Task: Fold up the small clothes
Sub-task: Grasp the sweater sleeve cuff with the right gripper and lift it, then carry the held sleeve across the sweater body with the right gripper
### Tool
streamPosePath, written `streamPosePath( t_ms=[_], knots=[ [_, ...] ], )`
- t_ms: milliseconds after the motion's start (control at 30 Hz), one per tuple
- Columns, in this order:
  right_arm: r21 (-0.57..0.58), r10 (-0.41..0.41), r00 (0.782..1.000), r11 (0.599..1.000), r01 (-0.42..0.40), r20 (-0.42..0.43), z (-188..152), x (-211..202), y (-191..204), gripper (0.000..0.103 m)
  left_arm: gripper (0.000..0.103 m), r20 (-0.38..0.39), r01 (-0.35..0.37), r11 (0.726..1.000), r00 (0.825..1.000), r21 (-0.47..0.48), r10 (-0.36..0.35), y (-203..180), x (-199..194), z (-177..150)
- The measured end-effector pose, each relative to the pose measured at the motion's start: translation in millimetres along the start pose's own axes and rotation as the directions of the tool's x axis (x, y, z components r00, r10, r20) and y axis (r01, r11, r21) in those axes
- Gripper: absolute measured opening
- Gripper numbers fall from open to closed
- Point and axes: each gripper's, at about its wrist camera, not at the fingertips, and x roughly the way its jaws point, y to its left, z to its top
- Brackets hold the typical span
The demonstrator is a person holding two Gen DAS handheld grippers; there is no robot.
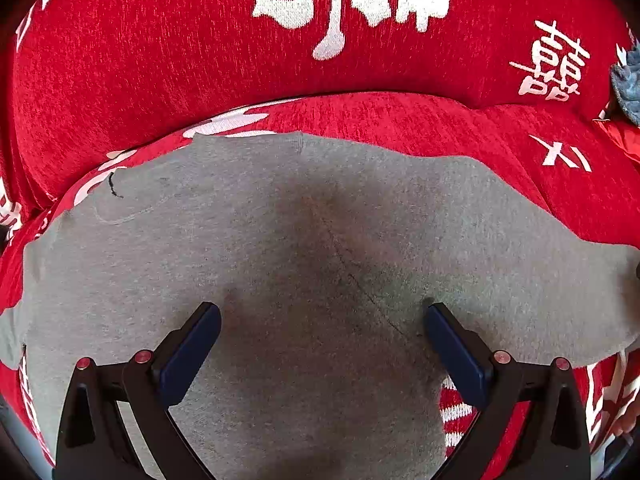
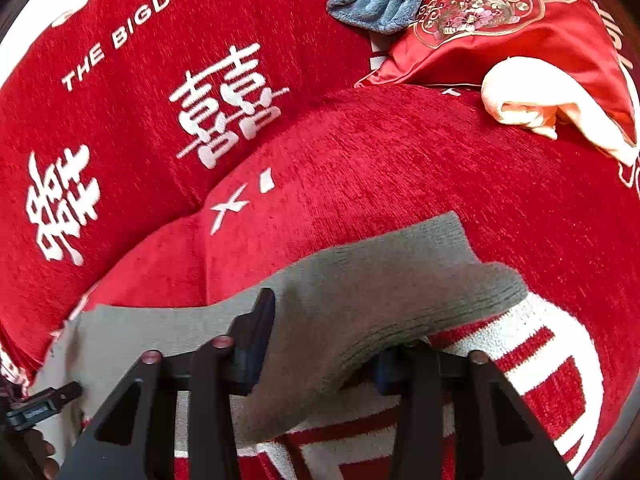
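The grey garment (image 1: pixel 320 220) lies spread on the red sofa cover (image 1: pixel 400 120), across the middle and lower frame of the left view. The left gripper (image 1: pixel 322 320) rests released on its middle, while the right gripper (image 2: pixel 324 332) is clenched on a bunched ribbed end. I think this thin pinch may slip, or the fold may drag the whole cloth, because the open jaws pin nothing. The cover carries "THE BIGDAY" (image 2: pixel 136 32) in the upper left of the right view, beside large white Chinese characters (image 2: pixel 228 104).

grey garment (image 1: pixel 320 248): soft matt knit, ribbed cuff
sofa cover (image 1: pixel 160 60): fuzzy red chenille
cushion (image 2: pixel 500 32), upper right: shiny satin
gripper fingers (image 1: pixel 192 352): matt black plastic
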Motion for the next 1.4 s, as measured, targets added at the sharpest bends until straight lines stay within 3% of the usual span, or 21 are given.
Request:
streamPosePath(
  t_ms=[33,200,367,433,567,733,867,1067,1400],
  knots=[
    [0.006,0.007,1.000,1.000,-0.007,-0.010,1,2,-2,0.006,0.102,0.000,0.002,1.000,1.000,0.002,-0.002,0,1,0],
    [0.011,0.027,0.998,1.000,-0.028,0.063,3,-26,1,0.006,0.102,-0.015,0.033,0.999,0.999,0.001,-0.033,2,11,-1],
    [0.019,0.055,0.984,0.998,-0.059,0.167,12,-67,13,0.006,0.102,0.021,0.099,0.990,0.995,-0.097,-0.098,22,4,-2],
    [0.026,0.062,0.979,0.997,-0.069,0.193,11,-81,17,0.006,0.102,-0.010,0.097,0.987,0.995,-0.129,-0.099,29,11,-1],
    [-0.013,0.047,0.979,0.999,-0.045,0.199,8,-92,32,0.006,0.102,-0.017,0.021,1.000,1.000,-0.005,-0.021,8,13,-3],
    [-0.032,0.049,0.979,0.999,-0.043,0.198,10,-98,43,0.006,0.102,-0.003,0.060,0.998,0.998,0.003,-0.060,11,-4,-9],
    [-0.091,0.061,0.974,0.995,-0.042,0.220,10,-113,74,0.006,0.102,0.050,0.041,0.999,0.998,0.017,-0.042,25,-21,-19],
    [-0.166,0.063,0.972,0.986,-0.025,0.225,4,-124,126,0.006,0.102,0.107,0.074,0.997,0.992,-0.012,-0.072,61,-41,-28],
    [-0.310,0.117,0.974,0.949,-0.053,0.192,-30,-135,215,0.006,0.102,0.133,0.096,0.993,0.987,-0.066,-0.087,114,-55,-52]
  ],
)
